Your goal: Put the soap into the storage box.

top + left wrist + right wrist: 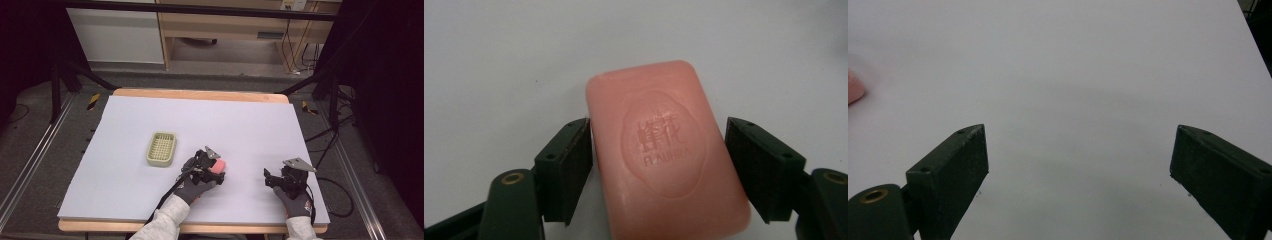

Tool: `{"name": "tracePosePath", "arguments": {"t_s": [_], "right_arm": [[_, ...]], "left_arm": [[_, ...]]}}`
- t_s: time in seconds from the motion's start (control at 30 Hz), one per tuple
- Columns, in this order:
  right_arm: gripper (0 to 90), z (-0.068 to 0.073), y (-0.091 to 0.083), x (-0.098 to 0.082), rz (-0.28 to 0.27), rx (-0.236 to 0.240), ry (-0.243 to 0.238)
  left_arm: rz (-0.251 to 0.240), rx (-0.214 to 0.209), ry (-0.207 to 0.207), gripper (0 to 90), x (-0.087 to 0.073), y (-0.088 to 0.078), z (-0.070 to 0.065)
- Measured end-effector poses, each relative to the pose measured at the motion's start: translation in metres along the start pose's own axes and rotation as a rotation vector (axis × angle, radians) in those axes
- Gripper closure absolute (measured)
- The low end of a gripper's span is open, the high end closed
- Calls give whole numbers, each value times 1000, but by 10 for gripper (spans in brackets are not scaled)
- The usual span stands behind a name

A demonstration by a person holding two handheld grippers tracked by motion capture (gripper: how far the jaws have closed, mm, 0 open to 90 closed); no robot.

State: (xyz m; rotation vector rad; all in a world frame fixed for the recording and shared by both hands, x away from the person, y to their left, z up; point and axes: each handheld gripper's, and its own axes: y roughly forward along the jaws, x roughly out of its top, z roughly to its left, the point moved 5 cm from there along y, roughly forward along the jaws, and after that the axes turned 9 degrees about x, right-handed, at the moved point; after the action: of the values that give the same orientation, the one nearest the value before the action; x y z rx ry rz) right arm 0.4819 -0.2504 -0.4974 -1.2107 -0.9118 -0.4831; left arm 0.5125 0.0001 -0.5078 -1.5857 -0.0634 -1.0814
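Note:
A pink bar of soap [664,150] with a stamped oval lies flat on the white table sheet [240,125]. My left gripper [658,125] is open with one jaw on each side of the soap; the left pad touches its edge and a thin gap shows at the right pad. In the high view the soap [219,164] sits at the tip of the left gripper [216,171], near the front middle of the table. My right gripper [267,178] rests farther right, and in its own view it [1080,132] stands wide open over bare sheet. A corner of the soap [853,86] shows at the left edge there.
A pale green slotted soap dish [161,148] sits on the sheet, left of and slightly beyond the left gripper. The wooden table edge [200,94] runs along the far side. Metal rails, stands and cables lie on the floor around the table.

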Motion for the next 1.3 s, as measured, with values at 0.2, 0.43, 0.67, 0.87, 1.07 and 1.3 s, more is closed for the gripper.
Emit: {"name": "tracePosePath", "arguments": {"t_s": [0.2, 0.43, 0.67, 0.87, 1.07, 1.3], "right_arm": [[88, 0, 0, 0, 1, -1, -1], [88, 0, 0, 0, 2, -2, -1], [88, 0, 1, 0, 4, -1, -2], [88, 0, 1, 0, 6, -3, -2], [87, 0, 1, 0, 6, -3, 0], [87, 0, 1, 0, 5, -2, 1]], "left_arm": [[19, -3, -9, 340, -1, -1, 1], [20, 7, -3, 365, -1, -2, 1], [25, 8, 33, 368, -3, -6, 3], [31, 5, 68, 367, -5, -8, 5], [32, 11, 94, 318, -1, -5, 2], [54, 14, 106, 321, 1, 3, 0]]}}
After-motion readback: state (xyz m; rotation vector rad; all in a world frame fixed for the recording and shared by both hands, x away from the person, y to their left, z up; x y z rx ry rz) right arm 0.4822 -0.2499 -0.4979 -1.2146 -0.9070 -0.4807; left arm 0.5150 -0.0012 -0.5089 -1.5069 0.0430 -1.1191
